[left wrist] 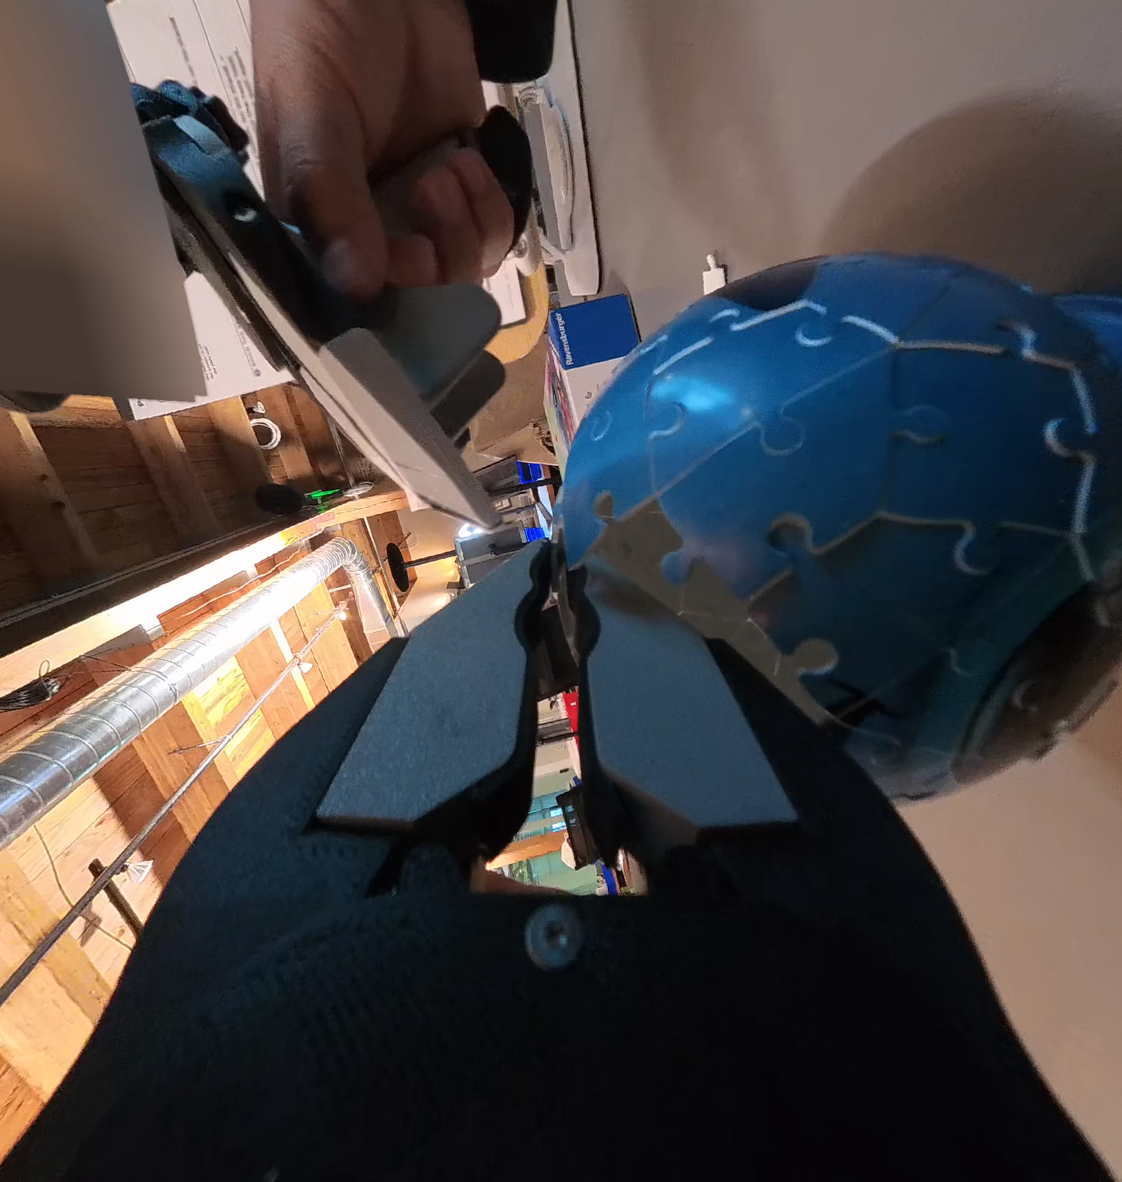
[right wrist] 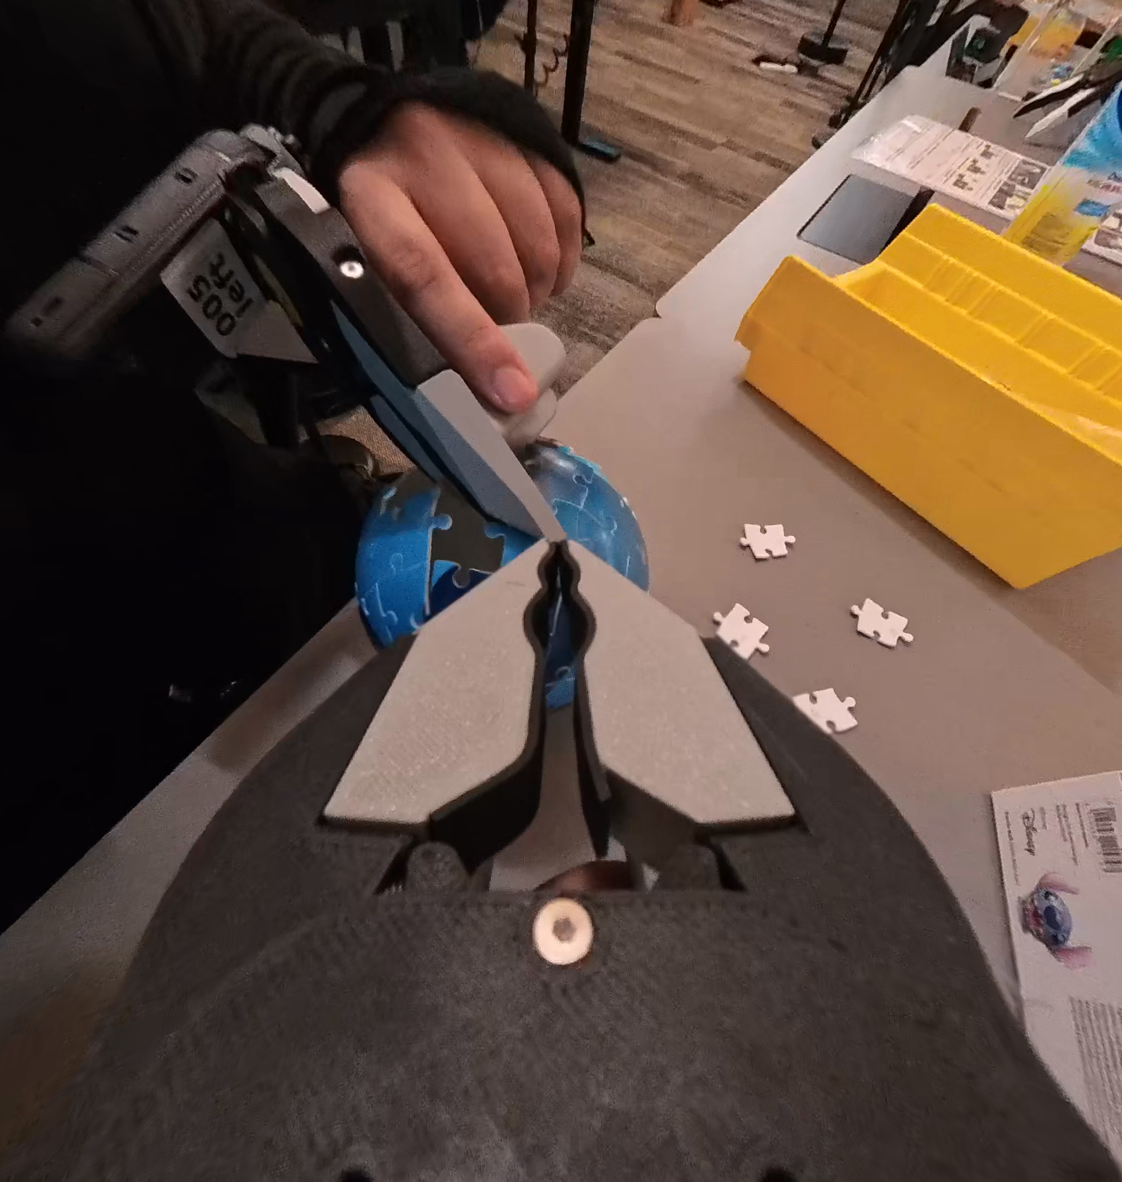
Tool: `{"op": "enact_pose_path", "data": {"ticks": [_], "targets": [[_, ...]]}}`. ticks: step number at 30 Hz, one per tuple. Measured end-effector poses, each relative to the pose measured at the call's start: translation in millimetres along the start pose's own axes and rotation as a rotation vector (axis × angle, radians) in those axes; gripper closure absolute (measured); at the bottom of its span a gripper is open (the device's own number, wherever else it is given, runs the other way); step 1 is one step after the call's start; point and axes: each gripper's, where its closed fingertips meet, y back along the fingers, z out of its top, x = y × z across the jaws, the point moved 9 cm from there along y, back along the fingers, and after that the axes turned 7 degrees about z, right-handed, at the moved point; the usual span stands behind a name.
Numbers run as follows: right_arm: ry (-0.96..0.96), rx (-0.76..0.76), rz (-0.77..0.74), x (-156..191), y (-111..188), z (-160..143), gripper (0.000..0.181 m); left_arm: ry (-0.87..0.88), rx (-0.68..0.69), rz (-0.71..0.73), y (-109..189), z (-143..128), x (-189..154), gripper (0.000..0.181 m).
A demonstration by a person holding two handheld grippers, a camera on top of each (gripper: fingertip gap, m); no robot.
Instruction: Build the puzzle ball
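Both grippers meet at the gap in the round blue plastic puzzle ball (right wrist: 411, 563), near the desk edge.
The left gripper (left wrist: 555, 563) pinches the ball's rim; the right gripper (right wrist: 558, 543) has fingers together, tips just beside the gap.

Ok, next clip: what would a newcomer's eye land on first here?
The blue puzzle ball at the table's near edge, an unfilled gap showing in its shell, with both tongs' shut tips meeting on it: left tongs, right tongs. Next, the yellow bin to the right, and four loose white puzzle pieces on the grey table between bin and ball.

Workshop: exposed duct (left wrist: 162, 671), yellow bin (right wrist: 917, 409)
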Motion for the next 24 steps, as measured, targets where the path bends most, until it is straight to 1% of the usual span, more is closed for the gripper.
{"op": "enact_pose_path", "data": {"ticks": [3, 7, 10, 14, 20, 24], "targets": [[0.004, -0.006, 0.011, 1.6, -2.5, 0.3, 0.181, -0.003, 0.000, 0.000, -0.4, -0.4, 0.1, 0.180], [0.019, 0.054, 0.001, 2.4, -14.0, -7.2, 0.181, 0.000, 0.005, 0.003, 0.2, -1.2, -0.2, 0.179], [0.021, 0.043, -0.014, 1.2, -8.5, -4.1, 0.181, 0.035, 0.009, -0.004, 2.5, -2.8, 0.6, 0.172], [0.019, -0.010, -0.040, 0.0, 0.6, 3.2, 0.181, 0.109, -0.008, -0.029, 7.0, -3.3, 3.0, 0.164], [0.010, -0.008, -0.061, -0.9, -3.5, 2.1, 0.181, 0.253, -0.014, -0.079, 15.0, -11.0, 9.0, 0.145], [0.003, -0.031, -0.059, 0.2, -3.5, 5.1, 0.181, 0.308, -0.016, -0.114, 20.2, -17.5, 11.6, 0.146]]}}
